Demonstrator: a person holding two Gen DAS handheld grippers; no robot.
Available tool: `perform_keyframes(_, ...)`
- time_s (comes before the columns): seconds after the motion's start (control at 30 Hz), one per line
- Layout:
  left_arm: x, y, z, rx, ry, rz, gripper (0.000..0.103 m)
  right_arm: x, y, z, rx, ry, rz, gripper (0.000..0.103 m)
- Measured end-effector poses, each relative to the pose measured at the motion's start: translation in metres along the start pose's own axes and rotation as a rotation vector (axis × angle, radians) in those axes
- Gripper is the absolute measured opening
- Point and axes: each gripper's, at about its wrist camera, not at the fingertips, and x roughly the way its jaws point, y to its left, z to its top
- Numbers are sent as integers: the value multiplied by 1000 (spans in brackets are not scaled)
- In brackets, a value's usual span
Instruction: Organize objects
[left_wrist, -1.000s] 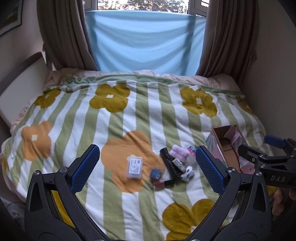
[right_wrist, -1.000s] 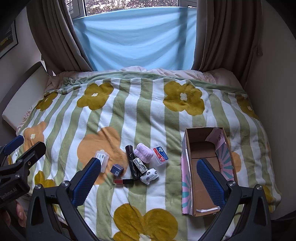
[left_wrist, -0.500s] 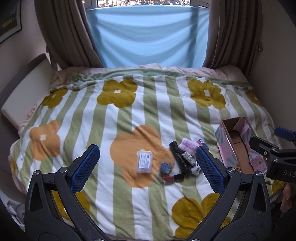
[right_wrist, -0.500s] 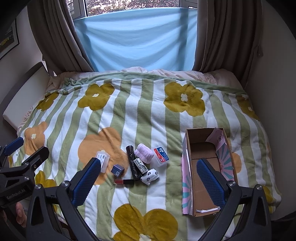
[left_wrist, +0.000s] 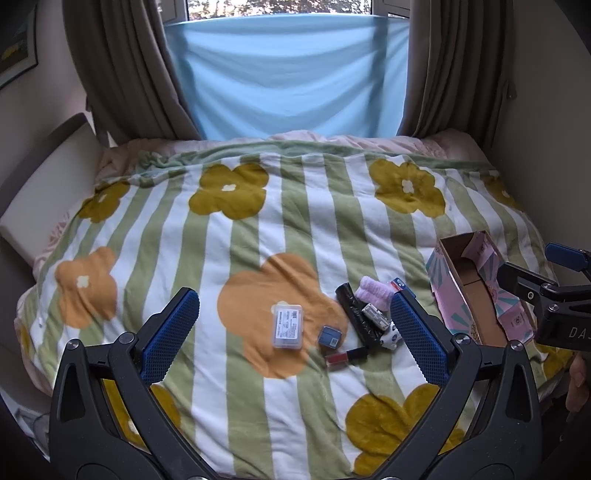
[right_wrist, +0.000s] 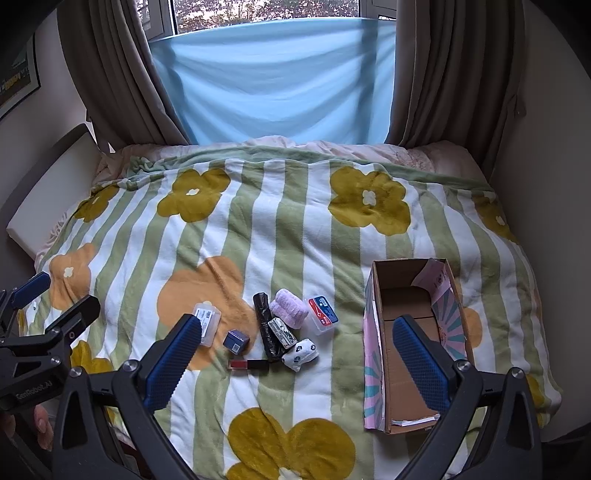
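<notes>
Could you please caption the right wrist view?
Open right claw above small items beside an empty cardboard box.

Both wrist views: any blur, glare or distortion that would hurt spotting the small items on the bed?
Left wrist view: sharp, no motion blur; fisheye bends the brown curtains and darkens corners; open left tongs hide part of the white patterned roll. Right wrist view: sharp; bright window above the light blue sheet, soft even light on the striped floral blanket, no glare; open right tongs cover part of the cardboard box.
</notes>
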Motion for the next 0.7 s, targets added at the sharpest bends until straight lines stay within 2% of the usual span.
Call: perform_keyframes(0.7, 3, 2, 4, -12, -1, -16, 102, 0, 4, 4, -3, -10, 7, 103)
